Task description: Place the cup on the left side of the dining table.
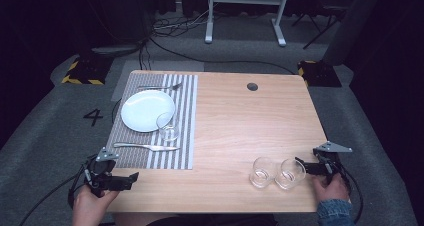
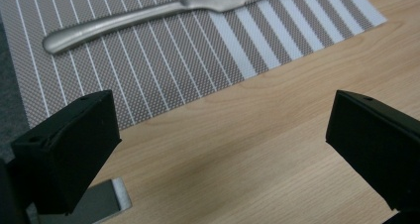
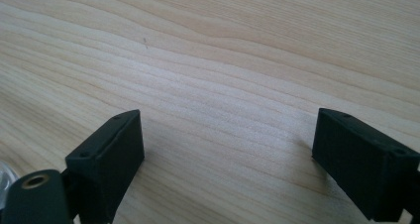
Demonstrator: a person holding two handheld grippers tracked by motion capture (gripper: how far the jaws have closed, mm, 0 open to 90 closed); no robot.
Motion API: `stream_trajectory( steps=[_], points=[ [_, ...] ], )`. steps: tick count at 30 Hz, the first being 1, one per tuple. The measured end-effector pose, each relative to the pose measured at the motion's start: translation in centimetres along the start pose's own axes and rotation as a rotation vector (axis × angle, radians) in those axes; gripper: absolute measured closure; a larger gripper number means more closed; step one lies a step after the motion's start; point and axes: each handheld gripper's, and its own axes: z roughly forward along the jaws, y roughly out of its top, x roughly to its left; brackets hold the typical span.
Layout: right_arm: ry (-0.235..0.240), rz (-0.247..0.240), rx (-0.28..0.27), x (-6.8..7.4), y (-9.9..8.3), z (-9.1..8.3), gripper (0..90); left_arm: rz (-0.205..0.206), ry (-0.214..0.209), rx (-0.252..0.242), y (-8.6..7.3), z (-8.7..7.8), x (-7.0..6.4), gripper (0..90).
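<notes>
A striped placemat (image 1: 186, 136) lies on the left of the wooden table (image 1: 240, 121). On it are a white plate (image 1: 131, 117), a fork (image 1: 160, 87) behind the plate, a knife (image 1: 145, 146) in front, and an empty glass (image 1: 168, 126) at the plate's right. Two more empty glasses (image 1: 263, 172) (image 1: 291, 173) stand side by side near the front right. My left gripper (image 1: 131, 181) is open at the front left corner, over bare wood just short of the placemat (image 2: 148, 70) and knife (image 2: 163, 11). My right gripper (image 1: 302, 166) is open right beside the right-hand glass, with nothing between its jaws (image 3: 228, 144).
A round cable hole (image 1: 252, 86) sits near the table's far edge. Bare wood stretches across the middle and right of the table. Grey carpet surrounds it, with cables and a white frame's legs (image 1: 210, 21) beyond.
</notes>
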Motion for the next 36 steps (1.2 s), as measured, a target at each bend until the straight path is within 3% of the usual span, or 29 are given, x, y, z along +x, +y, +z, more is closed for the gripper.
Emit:
stream_trajectory(
  steps=[11,14,19,22,23,36],
  points=[
    [0.000,0.000,0.000,0.0,0.0,0.0,12.8,-0.040,-0.029,0.068,-1.4,3.0,1.8,1.2],
    [0.000,0.002,-0.001,0.0,0.0,0.0,12.8,-0.055,-0.027,0.059,-1.8,3.4,2.2,5.8],
    [0.000,0.000,0.000,0.0,0.0,0.0,12.8,-0.033,0.003,-0.008,-2.2,4.0,2.2,5.0],
    [0.000,0.000,0.000,0.0,0.0,0.0,12.8,-0.010,0.031,-0.047,-2.6,4.5,2.2,0.0],
    [0.001,0.000,-0.001,0.0,0.0,0.0,12.8,0.046,0.061,-0.094,-3.1,4.9,2.2,0.1],
    [0.001,-0.002,-0.001,0.0,0.0,0.0,12.8,0.050,0.070,-0.091,-3.0,5.0,2.1,0.0]
  ],
)
